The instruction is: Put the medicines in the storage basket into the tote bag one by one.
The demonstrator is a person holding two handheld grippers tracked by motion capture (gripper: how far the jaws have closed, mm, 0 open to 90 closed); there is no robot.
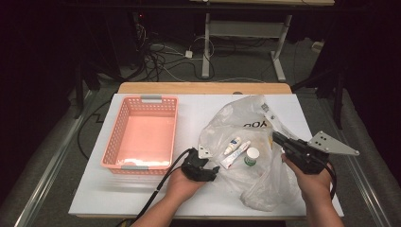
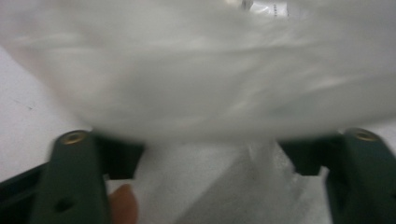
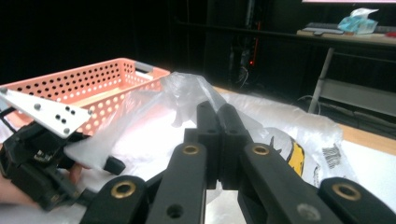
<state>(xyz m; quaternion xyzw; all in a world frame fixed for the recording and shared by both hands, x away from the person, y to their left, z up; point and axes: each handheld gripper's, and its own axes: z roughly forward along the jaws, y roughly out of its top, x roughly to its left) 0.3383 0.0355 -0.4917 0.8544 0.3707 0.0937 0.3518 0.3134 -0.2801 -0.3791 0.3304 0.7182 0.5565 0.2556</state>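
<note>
Your right gripper [image 1: 275, 137] has its jaws pressed together on a fold of the clear plastic bag [image 1: 246, 118], holding up the bag's right edge near the right side of the white table [image 1: 94, 189]. In the right gripper view the two black jaws meet with the film pinched between them, and the plastic rises in a crumpled peak just beyond the tips.

Your left gripper [image 1: 213, 171] sits at the bag's near left edge, close to the near edge of the table. Its jaws stand partly open, and in the left gripper view the bag's film [image 2: 201, 84] lies between and across them; whether the pads already press on it cannot be told, as the picture is blurred.

Through the plastic you can see a white tube [image 1: 235, 154], a smaller tube [image 1: 232, 145] beside it and a small white-capped jar [image 1: 251, 156], all lying in the bag between your two grippers. The pink basket [image 1: 124, 119] stands to the left of the bag, near your left hand [image 1: 182, 184].
</note>
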